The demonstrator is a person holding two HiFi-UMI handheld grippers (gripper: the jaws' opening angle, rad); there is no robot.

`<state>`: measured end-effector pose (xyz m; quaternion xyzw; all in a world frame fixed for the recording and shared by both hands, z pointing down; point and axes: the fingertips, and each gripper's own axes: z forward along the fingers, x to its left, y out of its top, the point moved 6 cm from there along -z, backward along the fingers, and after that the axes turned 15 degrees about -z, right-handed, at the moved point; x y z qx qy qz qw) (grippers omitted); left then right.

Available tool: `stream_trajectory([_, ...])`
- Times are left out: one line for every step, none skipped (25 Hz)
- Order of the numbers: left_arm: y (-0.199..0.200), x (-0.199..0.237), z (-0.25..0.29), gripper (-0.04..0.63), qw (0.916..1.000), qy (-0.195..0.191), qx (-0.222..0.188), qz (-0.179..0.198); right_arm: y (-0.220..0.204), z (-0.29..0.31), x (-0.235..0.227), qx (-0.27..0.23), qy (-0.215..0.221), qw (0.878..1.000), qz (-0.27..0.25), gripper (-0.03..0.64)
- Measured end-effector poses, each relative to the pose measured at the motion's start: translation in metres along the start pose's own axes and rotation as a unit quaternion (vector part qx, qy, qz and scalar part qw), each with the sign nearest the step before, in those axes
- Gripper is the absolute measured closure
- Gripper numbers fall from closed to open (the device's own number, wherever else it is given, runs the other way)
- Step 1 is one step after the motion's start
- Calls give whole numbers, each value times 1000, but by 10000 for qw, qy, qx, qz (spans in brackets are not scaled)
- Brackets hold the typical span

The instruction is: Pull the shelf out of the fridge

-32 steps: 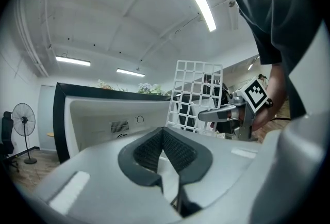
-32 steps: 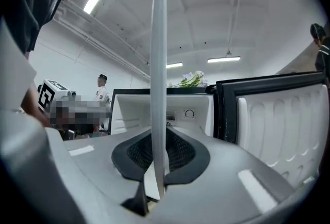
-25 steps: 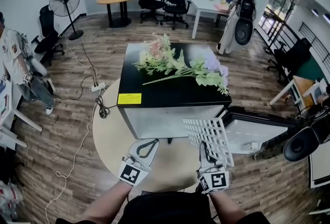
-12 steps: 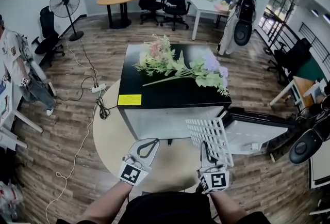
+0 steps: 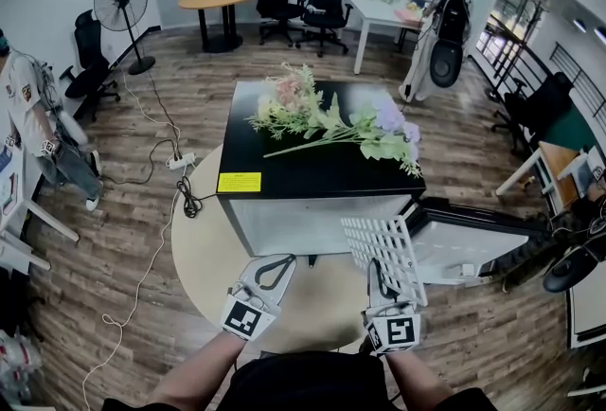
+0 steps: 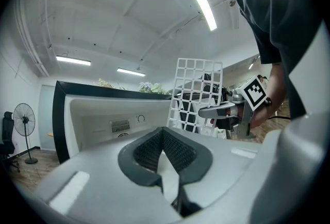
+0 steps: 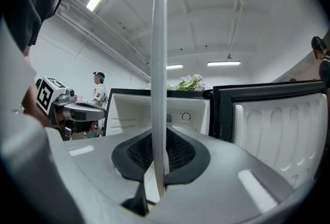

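Note:
The white wire shelf (image 5: 383,253) is outside the small black-topped fridge (image 5: 284,168), tilted up in front of its open white door (image 5: 464,243). My right gripper (image 5: 379,281) is shut on the shelf's near edge. In the right gripper view the shelf (image 7: 159,78) stands edge-on between the pads of my right gripper (image 7: 160,150). My left gripper (image 5: 272,269) hangs left of the shelf in front of the fridge, shut and empty. The left gripper view shows that gripper (image 6: 164,138), the shelf (image 6: 198,94) and the fridge's bare white inside (image 6: 103,114).
Artificial flowers (image 5: 331,120) lie on the fridge top. The fridge stands on a round beige platform (image 5: 204,248). Cables (image 5: 180,182) run over the wood floor at the left. A person (image 5: 28,116) stands at the left, another (image 5: 443,16) at the back by desks and chairs.

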<state>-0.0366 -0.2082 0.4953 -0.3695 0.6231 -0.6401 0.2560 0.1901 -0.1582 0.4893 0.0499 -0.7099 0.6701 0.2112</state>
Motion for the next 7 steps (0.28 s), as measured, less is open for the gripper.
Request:
stream_trajectory([0, 0, 0, 595, 10000, 2, 4, -7, 0, 0, 0, 1, 6, 10000, -3, 581])
stream_trajectory([0, 0, 0, 595, 10000, 4, 13, -9, 0, 0, 1, 4, 8, 10000, -1, 582])
stream_trajectory([0, 0, 0, 595, 10000, 4, 16, 0, 0, 0, 1, 6, 8, 10000, 2, 581])
stream_trajectory([0, 1, 0, 595, 10000, 2, 13, 14, 0, 0, 1, 5, 8, 10000, 0, 582])
stream_trajectory([0, 1, 0, 595, 10000, 1, 8, 22, 0, 0, 2, 3, 9, 10000, -5, 582])
stream_trajectory([0, 2, 0, 595, 10000, 2, 2, 23, 0, 0, 2, 3, 12, 10000, -10, 581])
stream_trajectory([0, 2, -1, 595, 10000, 3, -3, 21, 1, 0, 2, 3, 15, 10000, -15, 582])
